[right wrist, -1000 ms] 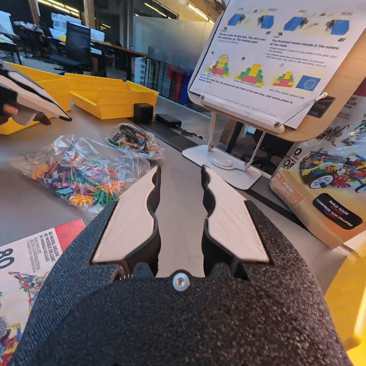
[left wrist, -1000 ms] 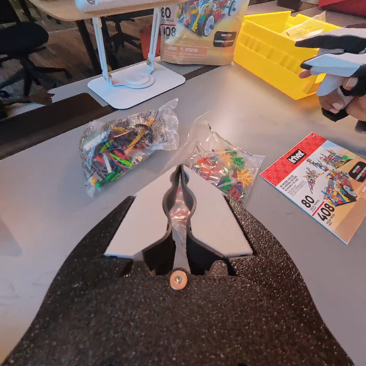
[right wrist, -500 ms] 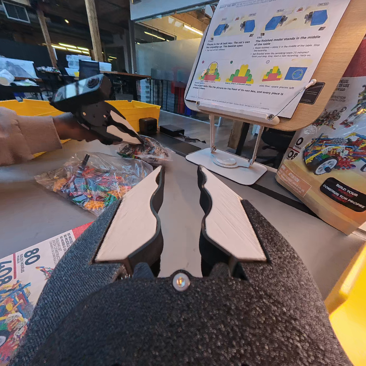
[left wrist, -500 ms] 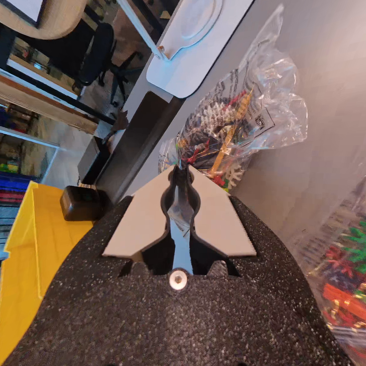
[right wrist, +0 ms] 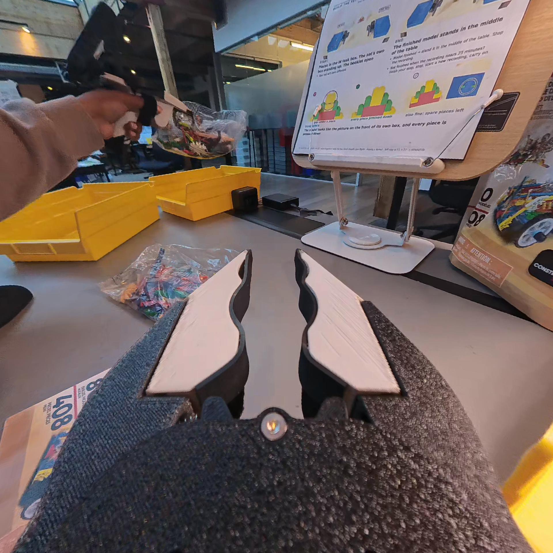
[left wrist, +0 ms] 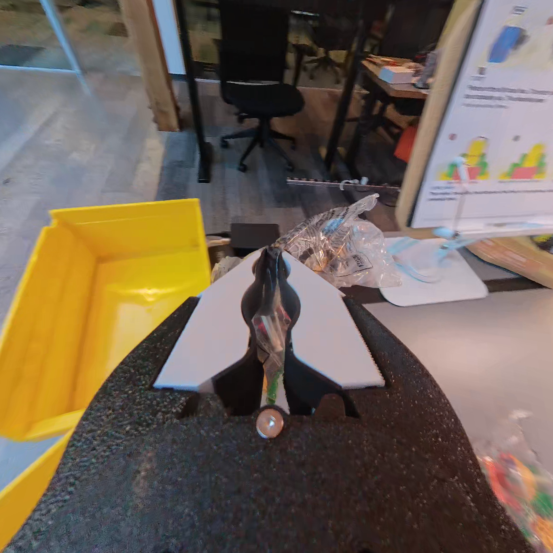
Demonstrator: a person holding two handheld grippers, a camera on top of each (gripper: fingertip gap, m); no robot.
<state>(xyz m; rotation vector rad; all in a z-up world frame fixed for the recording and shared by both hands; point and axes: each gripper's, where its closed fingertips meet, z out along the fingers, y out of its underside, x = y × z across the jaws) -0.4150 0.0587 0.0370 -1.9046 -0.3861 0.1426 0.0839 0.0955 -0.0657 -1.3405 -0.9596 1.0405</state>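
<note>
My left gripper (left wrist: 270,254) is shut on a clear plastic bag of coloured toy parts (left wrist: 338,254) and holds it in the air above the grey table, next to a yellow bin (left wrist: 98,287). In the right wrist view the same bag (right wrist: 203,134) hangs from that gripper (right wrist: 176,107), well above the yellow bins. My right gripper (right wrist: 272,257) is open and empty, low over the bare table (right wrist: 269,299). A second bag of coloured parts (right wrist: 158,281) lies on the table just left of its left finger (right wrist: 209,314).
Two yellow bins (right wrist: 77,218) (right wrist: 206,188) stand at the far left. A document stand (right wrist: 368,242) with an instruction sheet is at the back. A toy box (right wrist: 514,233) stands at the right, a booklet (right wrist: 45,443) lies at the near left. A sleeved arm (right wrist: 45,143) reaches in.
My left gripper closed on the bag of parts, lifted it off the table and swung it up towards the yellow bins. My right gripper stayed open and hardly moved.
</note>
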